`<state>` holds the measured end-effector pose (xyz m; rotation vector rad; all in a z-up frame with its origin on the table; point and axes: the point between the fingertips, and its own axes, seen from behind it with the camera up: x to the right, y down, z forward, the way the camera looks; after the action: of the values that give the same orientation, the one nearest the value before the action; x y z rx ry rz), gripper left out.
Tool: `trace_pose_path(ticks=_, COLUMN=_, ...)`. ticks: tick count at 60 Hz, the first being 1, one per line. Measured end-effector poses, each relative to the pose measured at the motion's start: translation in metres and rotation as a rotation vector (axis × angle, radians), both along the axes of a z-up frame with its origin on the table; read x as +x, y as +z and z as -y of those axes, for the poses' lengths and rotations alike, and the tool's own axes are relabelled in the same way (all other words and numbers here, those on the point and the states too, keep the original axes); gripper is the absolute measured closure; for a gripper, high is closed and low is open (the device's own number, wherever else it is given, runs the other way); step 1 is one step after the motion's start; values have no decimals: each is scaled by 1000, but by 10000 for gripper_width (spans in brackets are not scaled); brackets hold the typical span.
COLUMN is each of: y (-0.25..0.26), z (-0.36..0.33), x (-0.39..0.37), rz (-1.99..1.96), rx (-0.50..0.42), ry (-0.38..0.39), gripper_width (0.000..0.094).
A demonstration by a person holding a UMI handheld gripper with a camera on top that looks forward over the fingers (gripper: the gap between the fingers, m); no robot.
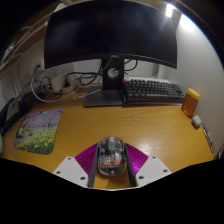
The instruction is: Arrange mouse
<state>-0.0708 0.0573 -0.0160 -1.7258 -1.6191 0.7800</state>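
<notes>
A small transparent-shelled mouse (pixel 111 157) sits between my gripper's (pixel 111 168) two fingers, whose magenta pads (pixel 86 157) press against both of its sides. The gripper is shut on the mouse, over the near part of the wooden desk (pixel 100 125). I cannot tell whether the mouse rests on the desk or is lifted off it. A colourful flowery mouse mat (pixel 38 130) lies on the desk to the left, beyond the fingers.
A large dark monitor (pixel 110 35) stands on its base (pixel 104 97) at the back. A black keyboard (pixel 152 90) lies to the base's right, with an orange box (pixel 190 102) further right. Cables and a power strip (pixel 58 84) sit at back left.
</notes>
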Motion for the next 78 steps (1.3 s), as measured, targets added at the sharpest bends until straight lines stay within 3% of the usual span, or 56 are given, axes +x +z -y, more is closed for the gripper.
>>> trace_pose_path(ticks=8, y=0, z=-2, x=-1, rz=12, rx=1, ry=-3, gripper_width=498)
trace_pose_path(ticks=16, y=6, z=-11, x=1, rz=19, rx=3, ry=-59, gripper_width=559)
trace_pose_path(ticks=27, y=46, z=-10, x=-7, rz=0, rx=12, ry=-85, gripper_width=594)
trace_pose_path(ticks=40, y=114, z=48, x=-31, rz=-43, rx=-26, ry=-23, gripper_width=596)
trace_pose_path(ticks=50, y=141, z=147, x=-56, rz=-80, rx=-49, ry=90, gripper_width=596)
trace_pose_path(ticks=62, y=94, z=267, x=-72, rz=-31, rx=-68, ry=189, gripper_width=596)
trace_pose_path(ticks=71, y=28, z=303, x=-69, rz=51, rx=-13, ry=215, gripper_width=597)
trace_pose_path(ticks=78, y=1, z=309, x=-62, rz=79, rx=-10, ry=223, gripper_width=499)
